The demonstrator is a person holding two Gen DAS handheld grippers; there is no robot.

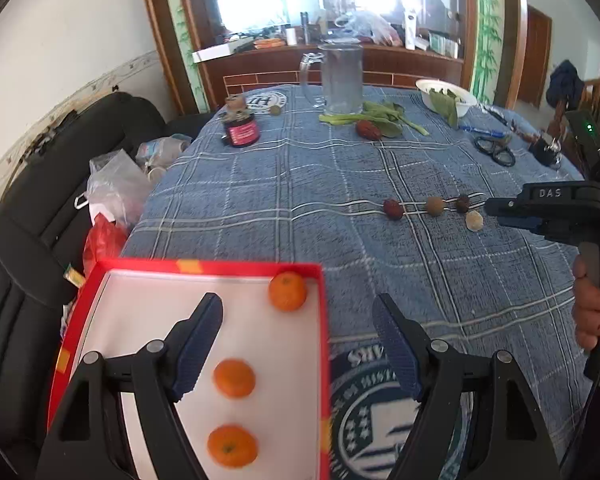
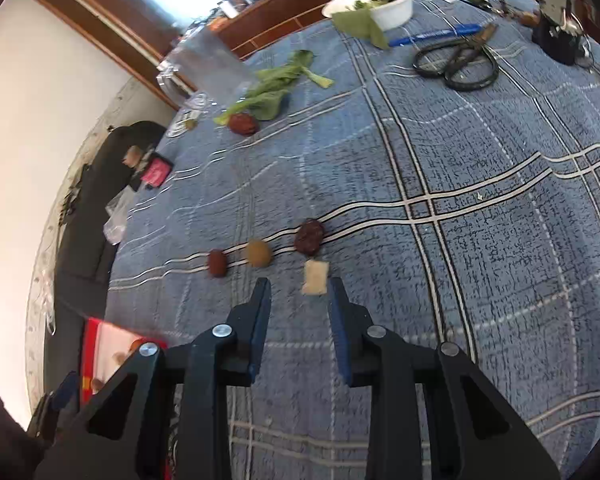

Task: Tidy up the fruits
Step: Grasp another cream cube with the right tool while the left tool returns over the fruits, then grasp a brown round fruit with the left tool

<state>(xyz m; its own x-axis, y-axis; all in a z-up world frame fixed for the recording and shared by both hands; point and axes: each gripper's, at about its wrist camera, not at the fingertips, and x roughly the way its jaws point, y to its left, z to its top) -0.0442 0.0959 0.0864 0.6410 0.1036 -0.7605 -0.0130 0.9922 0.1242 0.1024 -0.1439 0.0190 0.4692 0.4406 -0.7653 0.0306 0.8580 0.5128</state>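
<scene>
The red box (image 1: 320, 320) runs off the frame's bottom edge, oranges (image 1: 234, 378) blurred.

"DAS" reads in raised letters on the right gripper (image 1: 490, 212); the tablecloth crest (image 1: 380, 412) lettering is too distorted to read.

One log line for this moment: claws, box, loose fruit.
left claw: open, over red box | box: three oranges | right claw: open, empty, near pale fruit | loose fruits on cloth

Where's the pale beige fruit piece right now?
The pale beige fruit piece lies on the blue plaid tablecloth, just ahead of the right hand-held gripper, near the dark wrinkled fruit.
</scene>
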